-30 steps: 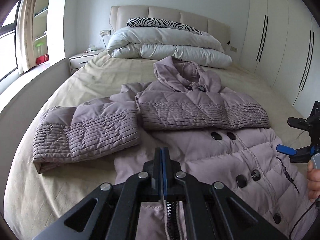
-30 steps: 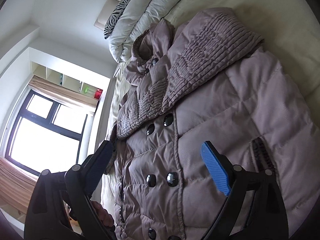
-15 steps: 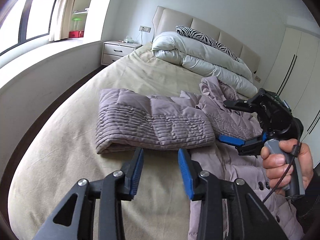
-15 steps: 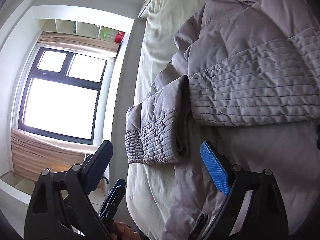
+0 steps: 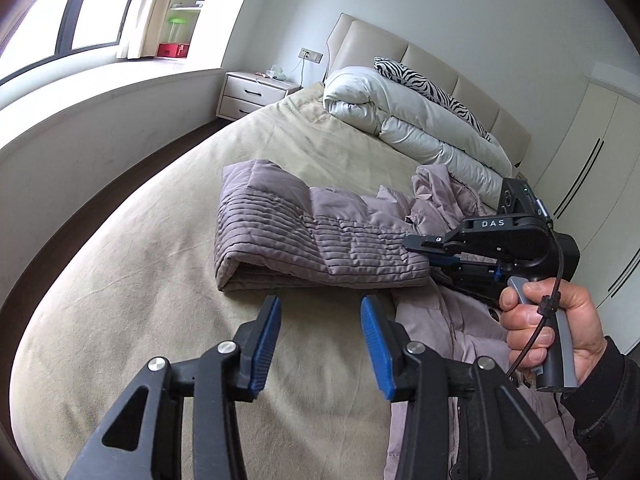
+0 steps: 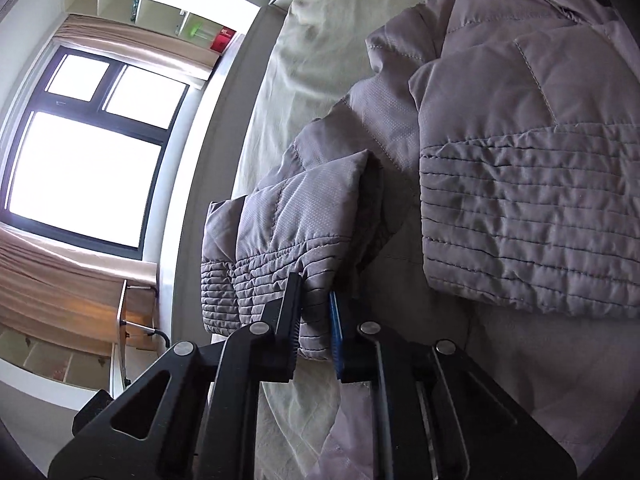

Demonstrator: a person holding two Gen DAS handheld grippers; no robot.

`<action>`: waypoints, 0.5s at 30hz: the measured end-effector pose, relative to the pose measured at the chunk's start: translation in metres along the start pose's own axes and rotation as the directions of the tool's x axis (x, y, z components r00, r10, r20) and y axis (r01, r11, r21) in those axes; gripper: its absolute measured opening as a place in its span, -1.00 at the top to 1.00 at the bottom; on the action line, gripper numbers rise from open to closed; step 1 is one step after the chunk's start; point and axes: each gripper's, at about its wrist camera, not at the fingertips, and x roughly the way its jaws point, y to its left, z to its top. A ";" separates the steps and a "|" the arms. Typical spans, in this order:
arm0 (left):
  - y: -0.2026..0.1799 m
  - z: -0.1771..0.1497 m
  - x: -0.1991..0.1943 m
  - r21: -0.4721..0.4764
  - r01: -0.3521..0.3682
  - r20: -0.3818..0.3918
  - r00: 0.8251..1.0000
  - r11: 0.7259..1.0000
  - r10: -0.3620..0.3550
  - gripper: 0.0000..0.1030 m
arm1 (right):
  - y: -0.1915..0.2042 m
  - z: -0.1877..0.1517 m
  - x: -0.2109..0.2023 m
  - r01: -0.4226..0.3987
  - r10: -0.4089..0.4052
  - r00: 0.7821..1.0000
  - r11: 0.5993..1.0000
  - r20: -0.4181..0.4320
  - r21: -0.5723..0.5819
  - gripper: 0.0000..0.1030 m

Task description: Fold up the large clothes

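One jacket (image 5: 320,240) across bed (image 5: 160,280)

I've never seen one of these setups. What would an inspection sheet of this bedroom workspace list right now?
Surface: beige bed sheet, wrinkled.
Job's things: mauve puffer coat spread out; one folded sleeve lying out to its side.
Clutter: rolled white duvet, zebra pillow at the headboard.
Grippers: left gripper open over the sheet, jaws just opened; right gripper just closed on the sleeve's cuff.
Cables: black cable by the hand.
Surroundings: window, nightstand, wardrobe.
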 end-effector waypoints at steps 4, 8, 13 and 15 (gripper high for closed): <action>-0.004 0.001 -0.003 0.019 -0.005 -0.002 1.000 1.000 0.005 -0.01 | 0.017 0.002 -0.040 -0.009 0.014 0.997 0.998 0.080 -0.059 0.82; -0.018 0.009 -0.009 0.043 -0.001 0.033 0.999 0.999 0.000 -0.42 | 0.018 0.015 -0.108 -0.005 0.020 0.982 0.997 0.190 -0.082 0.82; -0.053 0.019 0.001 0.098 -0.005 0.047 0.999 0.995 0.000 -0.71 | -0.001 0.039 -0.217 0.001 0.020 0.936 0.998 0.351 -0.061 0.82; -0.073 0.020 0.012 0.134 -0.011 0.060 0.998 0.991 0.003 -0.98 | -0.015 0.043 -0.262 -0.007 0.025 0.912 0.999 0.410 -0.046 0.82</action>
